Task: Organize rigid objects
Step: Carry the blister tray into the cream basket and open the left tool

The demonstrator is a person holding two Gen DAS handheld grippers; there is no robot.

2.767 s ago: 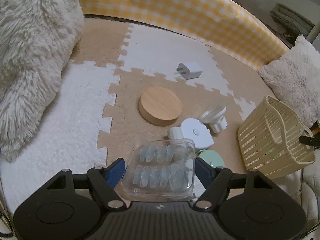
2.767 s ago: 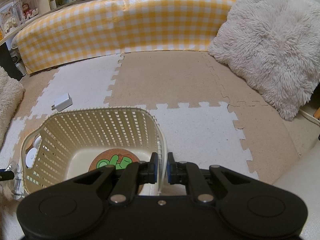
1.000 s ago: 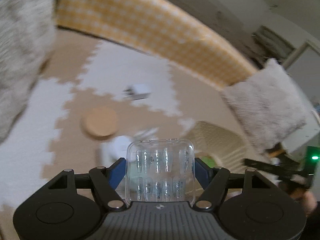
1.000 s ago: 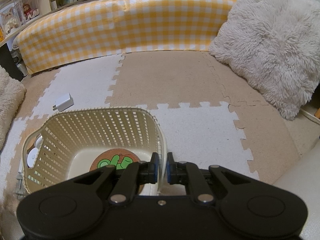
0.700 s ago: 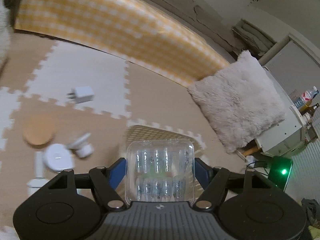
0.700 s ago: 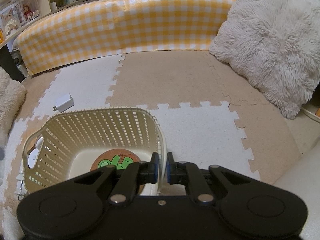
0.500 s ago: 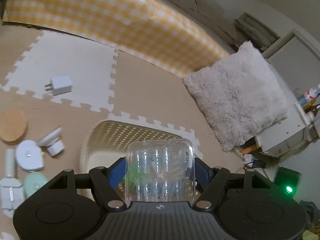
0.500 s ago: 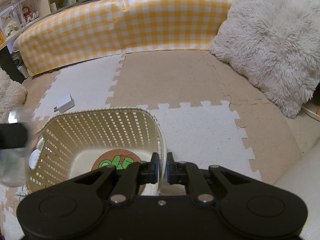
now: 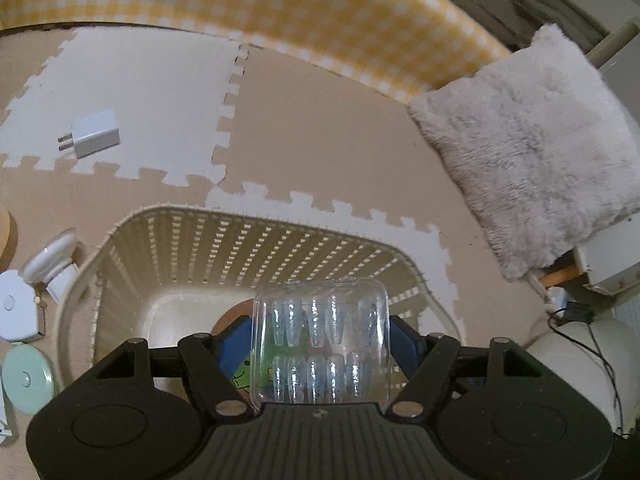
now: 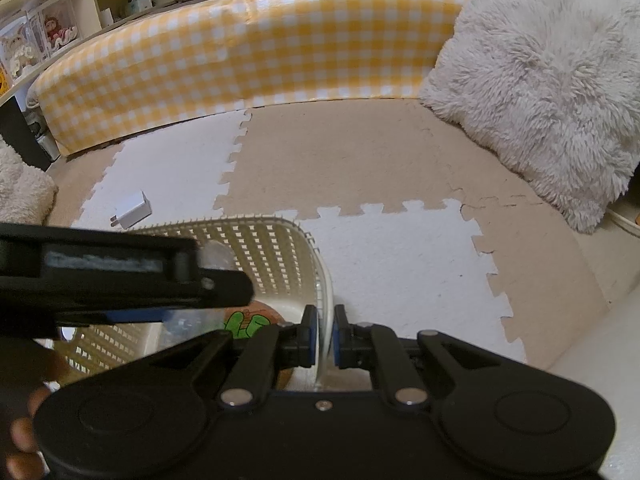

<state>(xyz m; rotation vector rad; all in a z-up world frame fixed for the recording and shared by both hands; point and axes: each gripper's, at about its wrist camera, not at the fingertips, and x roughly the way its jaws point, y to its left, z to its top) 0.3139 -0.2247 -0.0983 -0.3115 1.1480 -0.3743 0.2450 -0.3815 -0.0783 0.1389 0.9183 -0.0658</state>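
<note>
The left gripper (image 10: 224, 280) hides much of the basket (image 10: 276, 240); the coaster (image 9: 230, 318) shows only partly.

The clear case (image 9: 321, 342) is glossy transparent plastic. The basket (image 9: 256, 240) is cream plastic lattice, smooth with a slight sheen. The floor mat (image 9: 320, 128) is matt foam, finely textured. The cushion (image 9: 532, 160) is long-pile shaggy cloth. The checked bolster (image 10: 248, 64) has a glossy wipe-clean cover. The charger (image 9: 95, 133) is smooth white plastic.

A home living room. Beige and white interlocking foam floor mats (image 10: 360, 184) lie before a yellow-and-white checked padded barrier (image 10: 256, 52). A fluffy white cushion (image 10: 536, 92) leans nearby, with dolls on wooden shelves (image 10: 52, 28).
</note>
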